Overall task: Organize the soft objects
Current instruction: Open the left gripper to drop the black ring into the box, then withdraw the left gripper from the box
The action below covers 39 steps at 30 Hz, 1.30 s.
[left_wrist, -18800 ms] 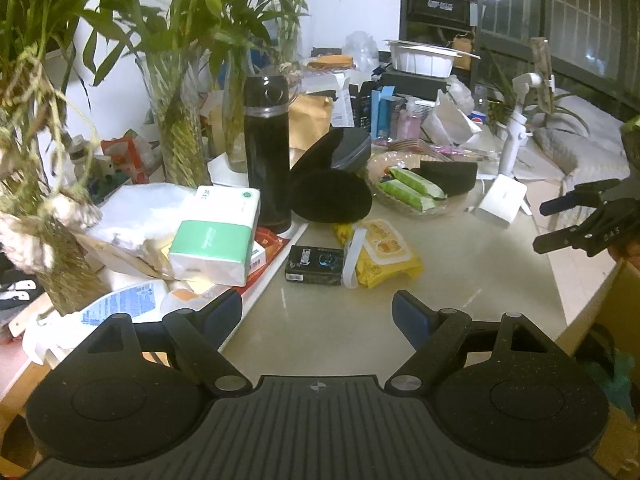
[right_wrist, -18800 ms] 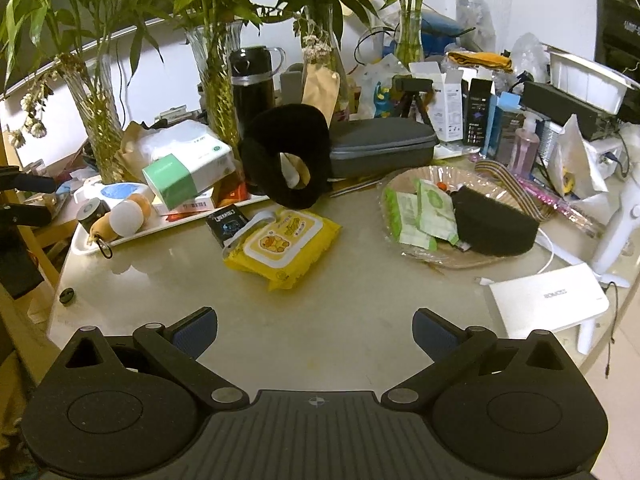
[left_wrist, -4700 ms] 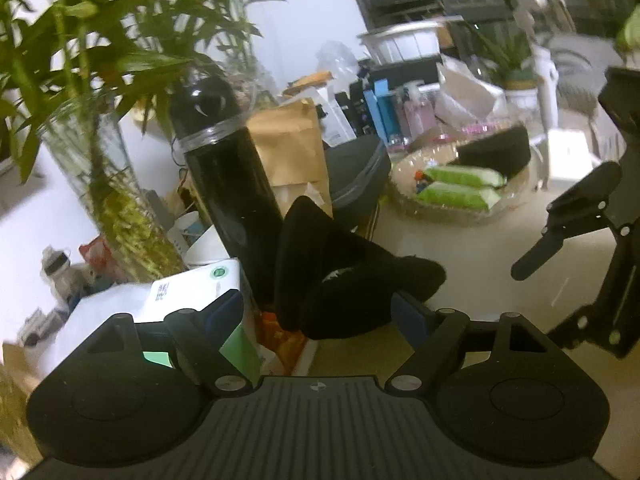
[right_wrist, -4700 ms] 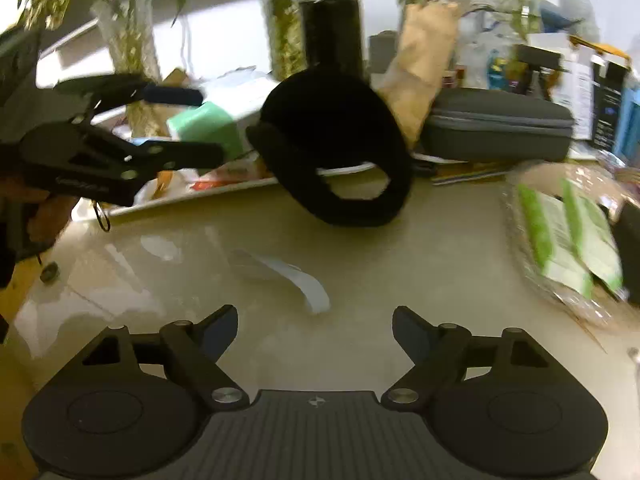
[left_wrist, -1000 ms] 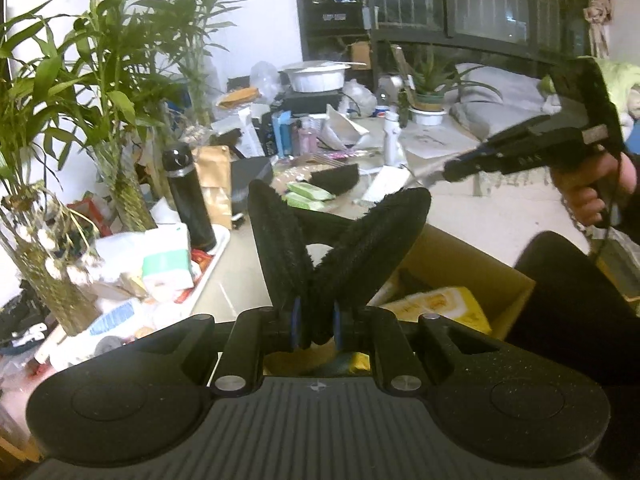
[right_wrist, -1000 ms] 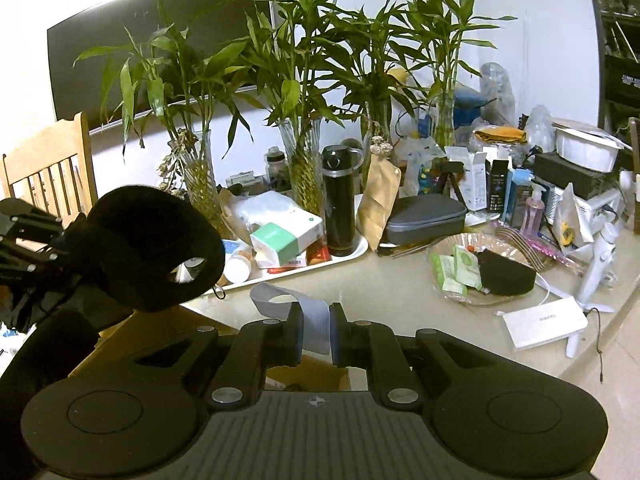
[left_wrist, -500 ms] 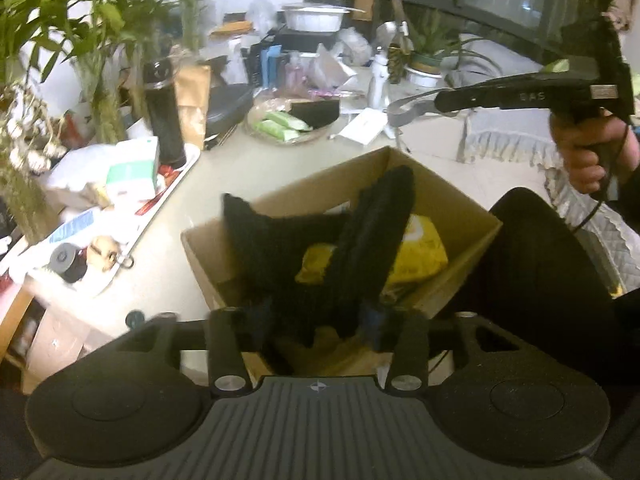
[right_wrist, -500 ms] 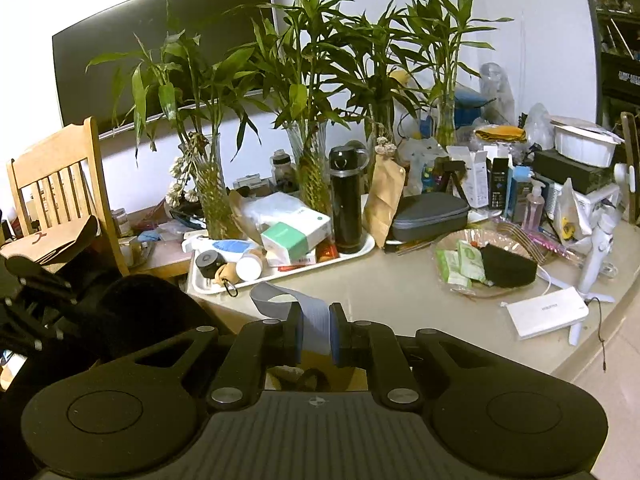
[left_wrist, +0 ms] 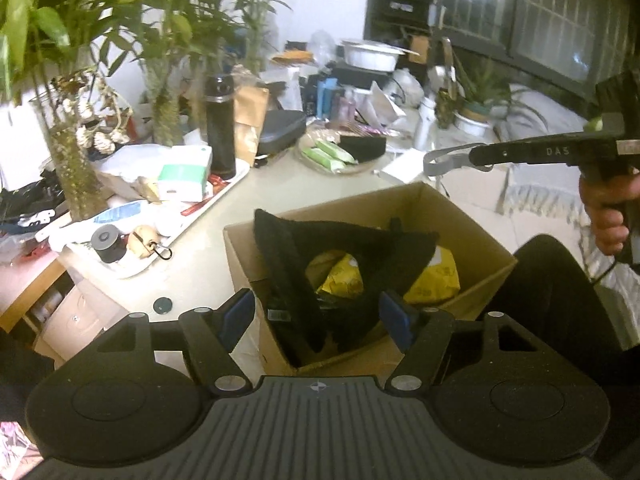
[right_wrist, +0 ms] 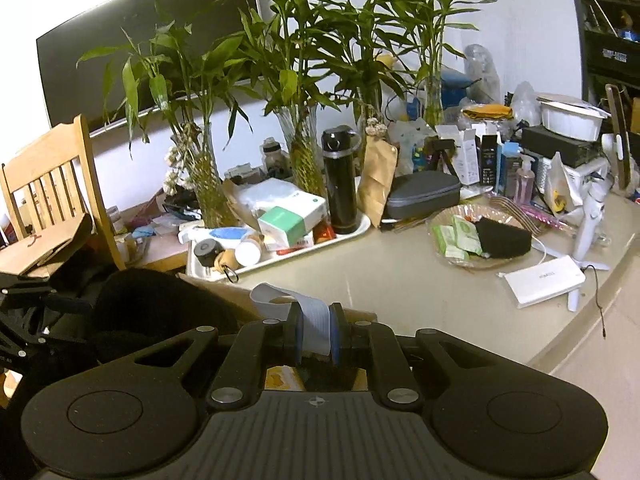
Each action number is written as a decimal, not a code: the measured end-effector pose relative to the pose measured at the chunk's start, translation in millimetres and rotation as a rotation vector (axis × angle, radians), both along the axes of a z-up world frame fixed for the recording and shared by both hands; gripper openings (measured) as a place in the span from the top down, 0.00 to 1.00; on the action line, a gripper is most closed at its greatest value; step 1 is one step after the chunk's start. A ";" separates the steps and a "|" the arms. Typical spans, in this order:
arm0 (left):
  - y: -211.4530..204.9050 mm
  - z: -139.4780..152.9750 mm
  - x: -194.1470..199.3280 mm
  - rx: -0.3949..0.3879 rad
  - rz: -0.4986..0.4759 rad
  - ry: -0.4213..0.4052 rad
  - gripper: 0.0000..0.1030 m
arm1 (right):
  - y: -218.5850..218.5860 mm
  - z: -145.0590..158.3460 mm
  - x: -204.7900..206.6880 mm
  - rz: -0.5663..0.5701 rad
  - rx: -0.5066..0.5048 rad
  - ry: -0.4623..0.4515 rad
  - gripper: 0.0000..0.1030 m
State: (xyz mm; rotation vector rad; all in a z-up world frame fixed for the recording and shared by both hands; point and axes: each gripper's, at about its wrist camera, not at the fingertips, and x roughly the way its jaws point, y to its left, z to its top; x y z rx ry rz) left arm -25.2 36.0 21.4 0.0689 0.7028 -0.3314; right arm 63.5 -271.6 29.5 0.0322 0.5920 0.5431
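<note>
Black neck pillow [left_wrist: 344,264] perches on the cardboard box [left_wrist: 472,240] rim as the left gripper [left_wrist: 316,316] jaws are opening around it, so it might flop out; right gripper [right_wrist: 314,334] pinches a grey strap [right_wrist: 296,306].

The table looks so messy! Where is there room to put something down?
Bare table lies between the white tray, the glass dish and the box, and in front of the power bank. The back, around the vases and bottles, is crowded.
</note>
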 end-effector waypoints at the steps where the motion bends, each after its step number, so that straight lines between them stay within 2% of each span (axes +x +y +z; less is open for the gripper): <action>1: 0.0 0.7 -0.1 0.002 0.009 -0.002 0.34 | 1.0 1.8 -0.4 0.001 0.005 -0.004 0.85; 6: 1.7 2.0 -0.3 0.000 0.063 0.002 0.33 | 13.7 10.6 4.2 0.014 0.014 -0.031 0.84; 7: 2.7 2.2 0.5 -0.001 0.075 0.009 0.32 | 17.6 9.5 6.8 0.014 0.012 -0.030 0.71; 8: 2.9 1.9 0.6 -0.002 0.089 0.015 0.31 | 21.5 6.5 9.2 0.010 0.003 -0.022 0.41; 10: 4.0 1.2 0.3 -0.007 0.110 0.025 0.24 | 30.4 -3.0 16.6 0.016 -0.033 0.034 0.12; 11: 5.1 1.2 -0.6 -0.011 0.117 0.026 0.24 | 36.6 -9.2 19.5 0.022 -0.064 0.066 0.05; 14: 7.4 1.1 -1.8 -0.015 0.153 0.039 0.19 | 47.3 -17.7 11.6 0.023 -0.119 0.044 0.00; 17: 8.3 3.5 -3.2 -0.018 0.194 0.032 0.17 | 50.5 -18.3 3.9 -0.003 -0.147 0.036 0.00; 19: 8.0 6.3 -4.4 -0.027 0.211 0.019 0.01 | 49.9 -16.3 -1.1 -0.024 -0.150 0.035 0.00; 20: 7.7 7.7 -4.8 -0.028 0.216 0.017 0.00 | 48.5 -14.6 -3.6 -0.037 -0.152 0.038 0.00; 25: -1.4 13.3 -5.1 0.017 0.237 0.011 0.00 | 47.1 -9.5 -17.1 -0.100 -0.176 0.051 0.00; 31: -15.2 15.3 -4.4 0.058 0.238 -0.019 0.00 | 44.9 -13.4 -32.1 -0.176 -0.220 0.131 0.00; 34: -24.1 10.7 0.1 0.090 0.179 0.019 0.00 | 44.8 -17.9 -39.4 -0.207 -0.239 0.171 0.00; 39: -30.4 0.3 2.8 0.097 0.165 0.075 0.00 | 49.6 -23.8 -47.3 -0.224 -0.272 0.237 0.00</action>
